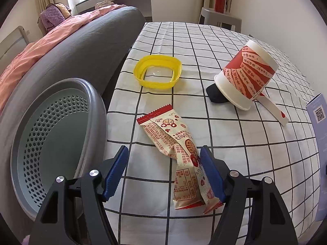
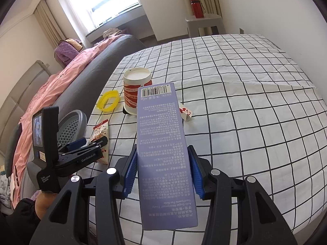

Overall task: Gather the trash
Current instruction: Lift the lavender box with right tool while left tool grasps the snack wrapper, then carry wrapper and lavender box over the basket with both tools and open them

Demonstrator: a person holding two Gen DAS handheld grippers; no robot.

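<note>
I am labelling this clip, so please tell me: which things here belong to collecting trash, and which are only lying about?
For the job:
- crumpled red-and-cream snack wrapper, between the open left gripper
- long lilac toothpaste carton, held by the right gripper
- tipped red-and-white paper cup
- yellow plastic lid ring
- grey perforated bin

Just lying about:
- red water bottle
- pink blanket

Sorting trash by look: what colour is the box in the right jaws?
Pale lavender box with dark print, clearest in the right wrist view.

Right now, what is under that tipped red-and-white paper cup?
A small black object pokes out beneath the upside-down red-and-white paper cup, propping it at a tilt on the checked tablecloth. Most of it is covered, so I cannot tell what it is.
</note>
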